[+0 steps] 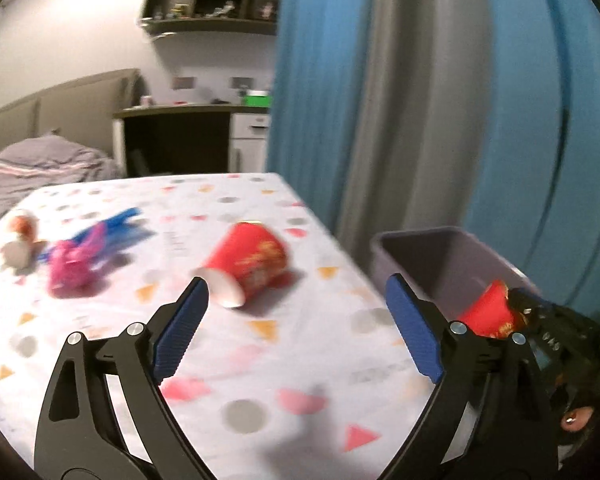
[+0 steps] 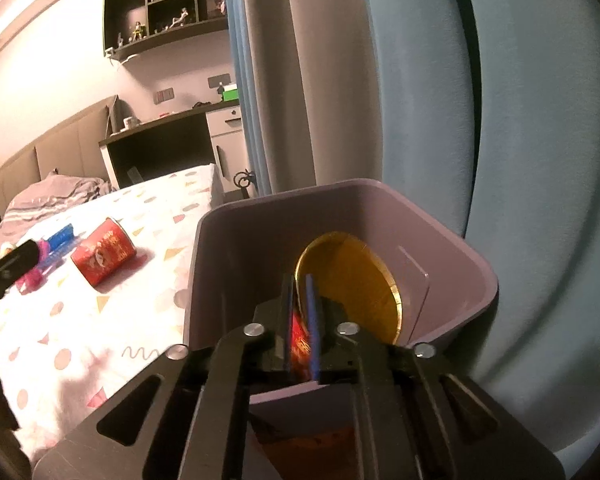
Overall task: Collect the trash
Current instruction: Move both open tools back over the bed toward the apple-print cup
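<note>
**Ana:** Jaws first: the left gripper [image 1: 296, 316] is standing wide with nothing between its blue pads, hovering over the patterned tablecloth [image 1: 260, 360]. Where is the next piece lying from it?

**Ben:** Just ahead and slightly left of centre: a red paper cup with gold print [image 1: 248, 264], tipped on its side, its long axis running diagonally, white mouth pointing toward the left pad. So the left hand is sitting nearer.

**Ana:** And the right gripper [image 2: 302, 320]?

**Ben:** It is hanging over the grey plastic bin [image 2: 452, 264] beside the table's right edge, jaws narrow, a second red cup with a gold inside [image 2: 352, 280] between them. Whether the pads are pressing it, I cannot tell.
</note>
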A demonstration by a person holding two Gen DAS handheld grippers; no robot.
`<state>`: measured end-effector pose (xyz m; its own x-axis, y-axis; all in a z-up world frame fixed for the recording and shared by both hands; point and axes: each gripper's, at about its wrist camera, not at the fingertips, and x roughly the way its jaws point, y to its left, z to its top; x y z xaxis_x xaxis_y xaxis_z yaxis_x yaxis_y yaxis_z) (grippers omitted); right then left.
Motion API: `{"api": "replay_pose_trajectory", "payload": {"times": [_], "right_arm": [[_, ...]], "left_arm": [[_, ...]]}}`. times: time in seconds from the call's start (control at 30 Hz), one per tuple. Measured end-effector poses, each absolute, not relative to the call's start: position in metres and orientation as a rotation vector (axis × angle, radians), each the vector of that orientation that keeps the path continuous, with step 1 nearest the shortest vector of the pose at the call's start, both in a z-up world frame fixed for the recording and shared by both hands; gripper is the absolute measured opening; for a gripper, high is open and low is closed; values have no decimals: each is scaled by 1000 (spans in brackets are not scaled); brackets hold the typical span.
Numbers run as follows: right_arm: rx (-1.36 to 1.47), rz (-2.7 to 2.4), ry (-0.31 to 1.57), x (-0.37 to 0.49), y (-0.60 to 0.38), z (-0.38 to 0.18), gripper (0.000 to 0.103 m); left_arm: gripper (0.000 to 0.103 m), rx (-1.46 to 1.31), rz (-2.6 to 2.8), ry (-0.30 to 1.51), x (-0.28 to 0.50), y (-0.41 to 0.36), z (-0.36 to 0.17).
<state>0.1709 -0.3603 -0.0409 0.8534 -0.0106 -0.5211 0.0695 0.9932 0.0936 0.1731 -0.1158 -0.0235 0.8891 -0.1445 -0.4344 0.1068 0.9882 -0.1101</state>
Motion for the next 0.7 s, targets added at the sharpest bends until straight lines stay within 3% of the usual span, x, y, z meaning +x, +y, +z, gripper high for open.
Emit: {"api": "replay_pose_trajectory", "payload": {"times": [0.07,0.23,0.57,0.7], "right_arm": [[108,-47,541,168,-360,-41,36],[115,-63,530,159,-359,-34,42],[120,-29,469,134,-317,-12,75],[108,19,463,132,-289,-7,80]], "left_arm": [[89,-84,-96,461,169,-101,-23],[89,-88,-31,452,161,-75,-22],[89,-119,76,440,140,-25,-20],[89,-132,117,434,130,-5,-18]]}}
